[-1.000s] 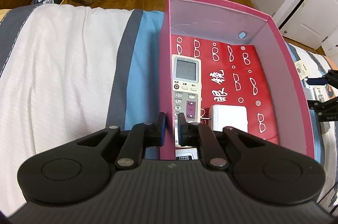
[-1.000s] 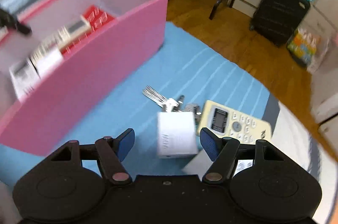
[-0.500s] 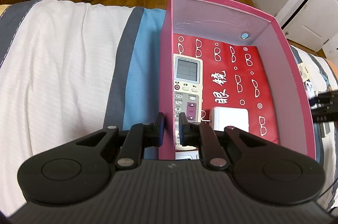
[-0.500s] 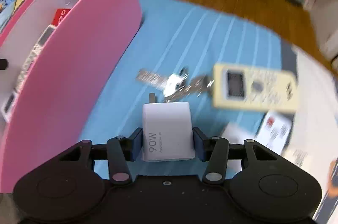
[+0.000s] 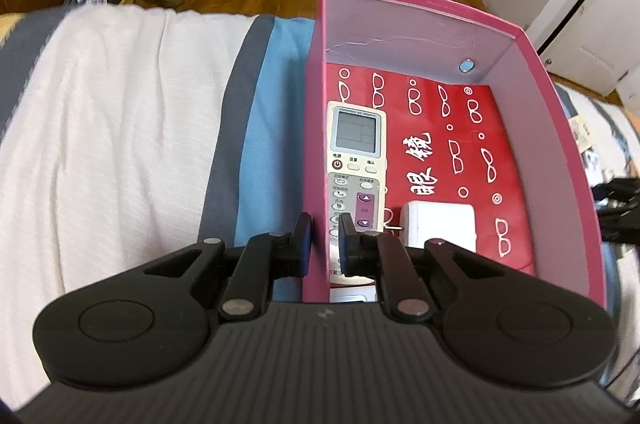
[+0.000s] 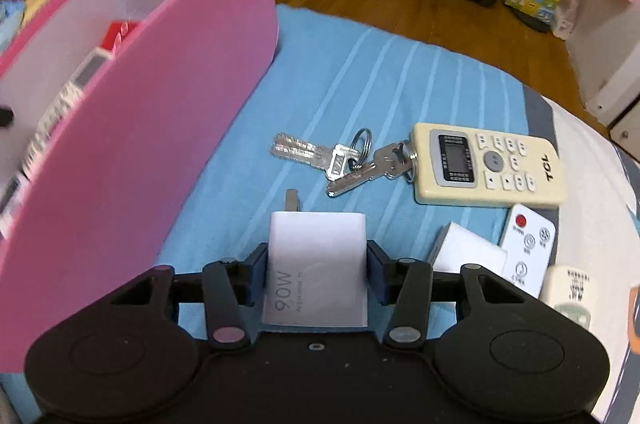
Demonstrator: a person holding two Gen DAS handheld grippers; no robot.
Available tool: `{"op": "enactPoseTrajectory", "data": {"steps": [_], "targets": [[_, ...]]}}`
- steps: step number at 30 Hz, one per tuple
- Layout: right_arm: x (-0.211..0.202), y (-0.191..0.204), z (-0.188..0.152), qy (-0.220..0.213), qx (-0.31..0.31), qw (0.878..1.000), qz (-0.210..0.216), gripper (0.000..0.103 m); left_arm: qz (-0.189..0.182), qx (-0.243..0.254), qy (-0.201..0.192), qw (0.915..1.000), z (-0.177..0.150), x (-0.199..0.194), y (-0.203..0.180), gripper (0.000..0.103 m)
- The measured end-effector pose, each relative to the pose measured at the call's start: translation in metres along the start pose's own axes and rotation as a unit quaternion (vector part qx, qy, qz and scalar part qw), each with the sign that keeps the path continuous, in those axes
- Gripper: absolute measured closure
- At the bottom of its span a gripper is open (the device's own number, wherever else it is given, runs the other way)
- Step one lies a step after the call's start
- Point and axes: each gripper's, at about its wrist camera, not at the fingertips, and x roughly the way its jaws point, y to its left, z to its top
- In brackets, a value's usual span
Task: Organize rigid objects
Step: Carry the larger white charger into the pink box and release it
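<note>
Our right gripper (image 6: 316,276) just closed on the white charger (image 6: 318,264) over the blue bedspread (image 6: 360,72), keys (image 6: 340,160) and cream remote (image 6: 488,168) beyond, our left gripper (image 5: 323,244) pinching the pink box (image 5: 314,128) wall.

The near end of the remote (image 5: 355,180) is hidden behind the left gripper (image 5: 324,244). The box's (image 6: 132,128) contents are blurred.
</note>
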Motion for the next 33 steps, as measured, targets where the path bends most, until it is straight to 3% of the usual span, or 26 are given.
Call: {"op": "enactPoseTrajectory", "data": {"steps": [6, 12, 16, 22, 29, 33], "targets": [[-0.062, 0.013, 0.013, -0.086, 0.007, 0.996, 0.025, 0.049, 0.006, 0.004, 0.000, 1.0000, 0.000, 0.000, -0.004, 0.092], [-0.109, 0.058, 0.044, -0.147, -0.071, 0.981, 0.104, 0.049, -0.001, -0.009, 0.004, 1.0000, 0.001, 0.001, 0.001, 0.092], [-0.104, 0.100, 0.068, -0.129, -0.158, 0.970, 0.135, 0.049, -0.004, -0.012, 0.001, 0.9999, 0.000, 0.000, 0.004, 0.092], [-0.049, 0.143, 0.108, -0.052, -0.299, 0.946, 0.115, 0.049, -0.009, -0.025, 0.000, 0.9996, 0.000, 0.000, 0.008, 0.092], [0.014, 0.161, 0.131, 0.024, -0.369, 0.925, 0.080, 0.049, -0.013, -0.023, -0.003, 0.9996, -0.002, -0.001, 0.009, 0.092], [0.032, 0.162, 0.128, 0.037, -0.368, 0.925, 0.082, 0.049, -0.018, -0.033, -0.012, 0.9992, -0.002, -0.006, 0.016, 0.092]]}}
